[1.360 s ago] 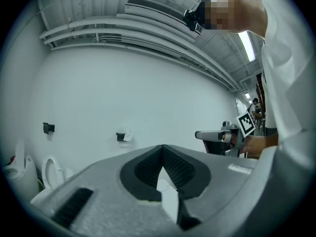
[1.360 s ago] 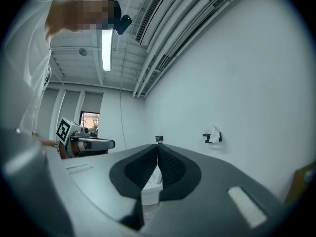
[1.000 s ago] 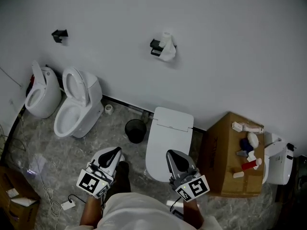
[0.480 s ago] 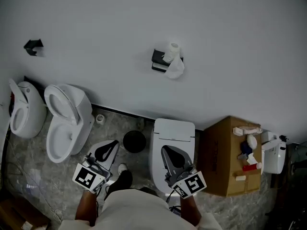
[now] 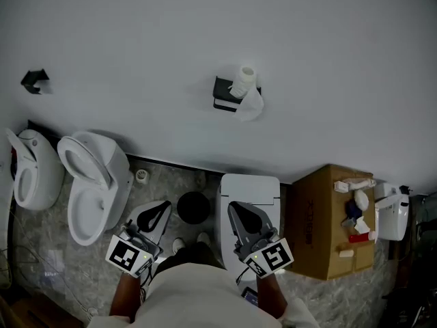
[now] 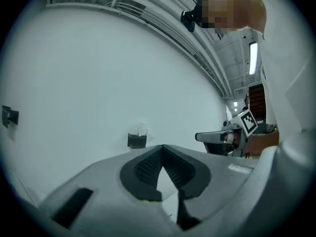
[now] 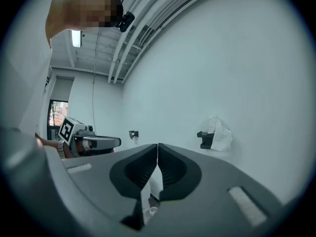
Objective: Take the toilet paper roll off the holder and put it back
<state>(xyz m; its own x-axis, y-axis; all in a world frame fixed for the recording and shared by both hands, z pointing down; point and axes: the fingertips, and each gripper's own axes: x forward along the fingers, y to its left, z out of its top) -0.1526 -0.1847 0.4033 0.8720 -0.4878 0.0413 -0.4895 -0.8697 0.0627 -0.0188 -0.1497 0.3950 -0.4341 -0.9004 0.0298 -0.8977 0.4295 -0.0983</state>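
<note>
The toilet paper roll sits on its wall holder. The right tool, clenched and empty, faces the holder almost head-on and well apart from it. It is nearer than the left tool, also clenched and empty.

The white toilet paper roll is sitting on its black holder, high on the wall. Its loose, crumpled end is hanging down just beside the holder.

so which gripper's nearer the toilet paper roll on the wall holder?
Right. The right gripper is almost straight out from the toilet paper roll; the left gripper sits off to its left. Both are well short of it.
</note>
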